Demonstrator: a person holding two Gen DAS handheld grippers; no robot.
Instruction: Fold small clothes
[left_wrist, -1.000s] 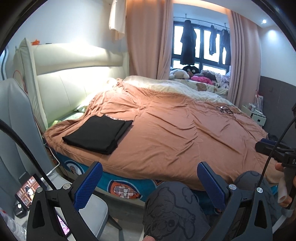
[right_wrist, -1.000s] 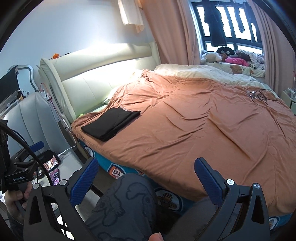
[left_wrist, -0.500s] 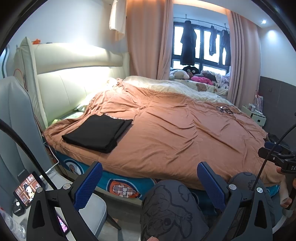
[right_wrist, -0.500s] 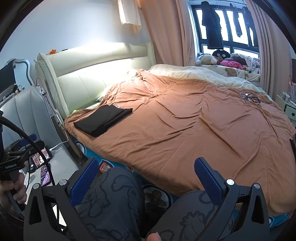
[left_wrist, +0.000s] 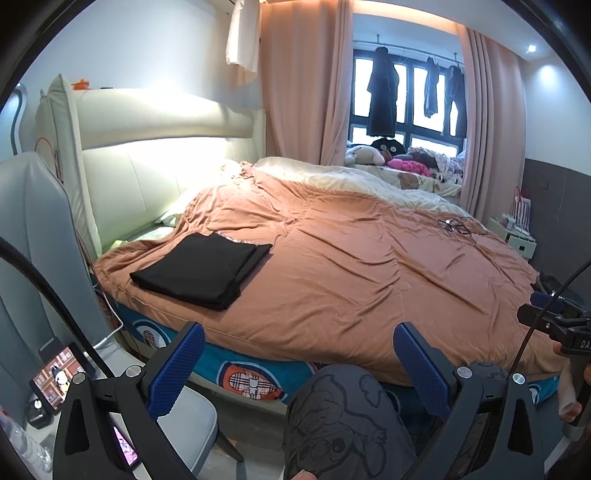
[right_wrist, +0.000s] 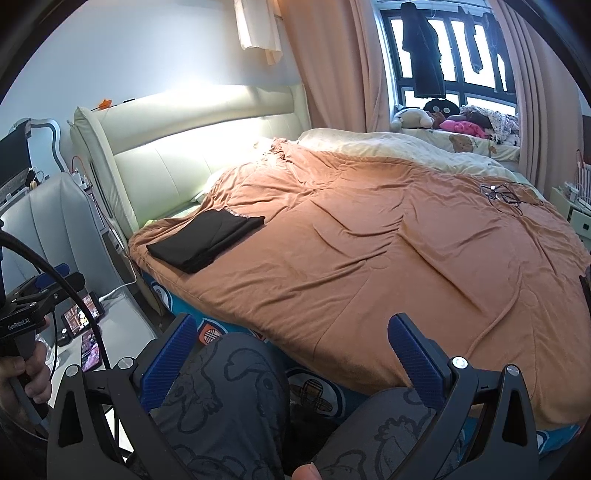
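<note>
**Both grippers idle, folded garment on bed corner**

Task item: a flat black folded cloth garment lies on the rust-orange quilted bedspread, at the near corner by the cream padded headboard. It looks neatly squared, with the stacked edges facing the bed's edge. No other unfolded small garment shows on the bed.

Left hand-held gripper: blue-padded jaws spread wide, nothing between them, held low in front of the bed above the person's grey printed trouser knee. Right hand-held gripper: likewise wide apart and empty, above both knees.

Risks, judged:
- The garment sits near the bed's edge; a careless brush or a drag on the bedspread could slide it off or skew the stack.
- A one-layer pinch on the fold would likely open it again.
- The tangle of thin black cables on the far side could snag any cloth spread there.

View differences: the left wrist view shows the right-hand device at its right rim and a small lit phone screen low left. The right wrist view shows the left-hand device, the person's hand gripping its handle, and a dark monitor at far left.
</note>
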